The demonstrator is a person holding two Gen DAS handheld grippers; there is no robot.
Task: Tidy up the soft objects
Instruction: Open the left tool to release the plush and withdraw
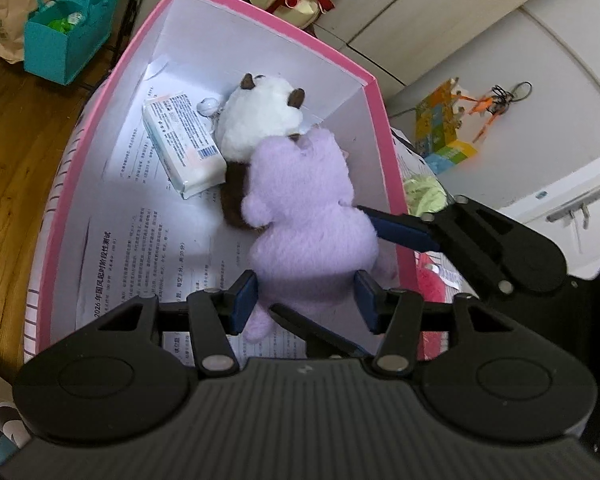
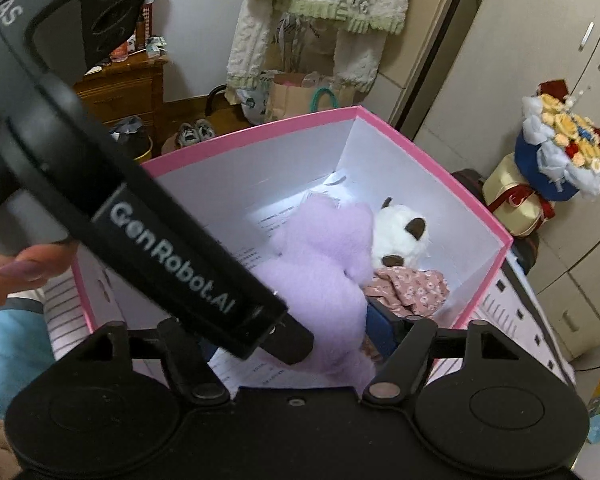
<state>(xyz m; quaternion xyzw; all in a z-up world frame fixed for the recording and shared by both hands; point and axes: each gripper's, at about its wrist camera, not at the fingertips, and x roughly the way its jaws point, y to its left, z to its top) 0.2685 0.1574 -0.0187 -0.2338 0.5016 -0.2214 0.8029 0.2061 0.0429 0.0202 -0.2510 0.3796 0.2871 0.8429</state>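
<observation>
The left gripper (image 1: 306, 304) has its jaws on either flank of the purple plush toy's (image 1: 308, 216) lower end; whether the pads press into the fur cannot be told. The right gripper (image 1: 384, 268) reaches in from the right, one blue pad (image 1: 400, 230) against the toy's side, and its grip cannot be told either. The toy lies inside the pink box (image 1: 384, 152), on printed paper (image 1: 140, 248) lining the bottom. Just beyond it lies a white plush with brown ears (image 1: 260, 120), touching it, and a pack of tissues (image 1: 184, 144) rests beside that. Outside, a teal bag (image 1: 66, 40) stands on the wooden floor.
</observation>
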